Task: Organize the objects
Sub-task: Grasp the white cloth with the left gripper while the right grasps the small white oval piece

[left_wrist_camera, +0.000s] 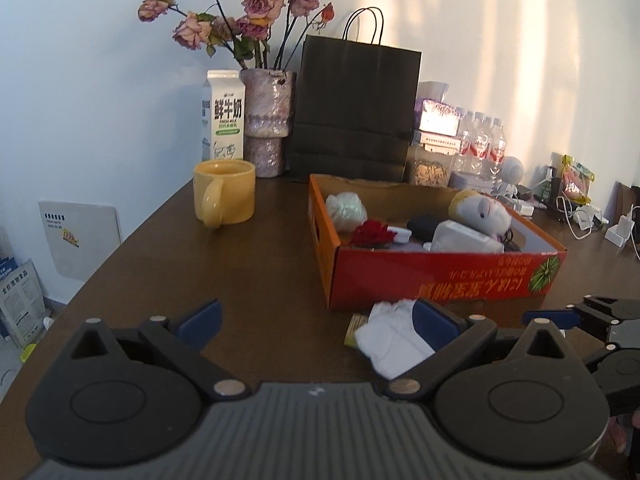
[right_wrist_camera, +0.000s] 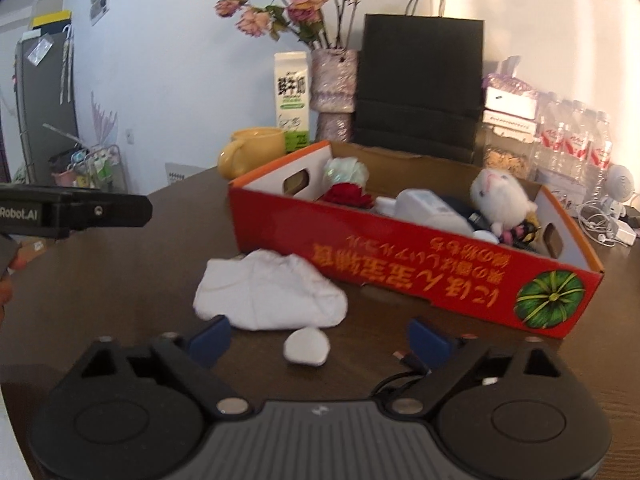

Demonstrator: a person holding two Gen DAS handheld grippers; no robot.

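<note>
Red cardboard box (right_wrist_camera: 416,264): ahead of the right gripper (right_wrist_camera: 320,340) and ahead-right of the left gripper (left_wrist_camera: 316,320). Already holding a plush toy (right_wrist_camera: 502,196), a red rose (right_wrist_camera: 347,195), a white device (right_wrist_camera: 430,210), a pale green bundle (right_wrist_camera: 346,170) and some dark items behind. Roughly half full, by the look of it.

Left out, on the dark wooden table (left_wrist_camera: 240,264):
- White cloth (right_wrist_camera: 272,294), crumpled, just ahead of the right gripper and touching or nearly touching the box's near wall. In the left view it lies against that gripper's right finger and rests on a small greenish flat thing I cannot identify.
- Small white pad (right_wrist_camera: 307,347), lying between the right gripper's fingers, slightly forward of the tips.
- Black cable (right_wrist_camera: 404,364), by the right gripper's right finger.

Yellow mug (left_wrist_camera: 224,193): far ahead-left of the left gripper; whether it counts as clutter is unclear.

Grippers: both spread wide, nothing held.

Judgement: sorting looks well under way, with the cloth, pad and cable the likely remainder.

Room and edges:
- Open tabletop ahead and to the left of the left gripper, running to the mug.
- Table edge falls away on the left gripper's far left.
- Box wall stands as a barrier close ahead of the right gripper; anything going in must clear its rim.
- The two grippers sit near each other, the left one's body showing at the right view's left margin, so sideways room between them is tight.
- Black paper bag (left_wrist_camera: 354,110), vase (left_wrist_camera: 266,120) and milk carton (left_wrist_camera: 223,116) line the wall beyond.
</note>
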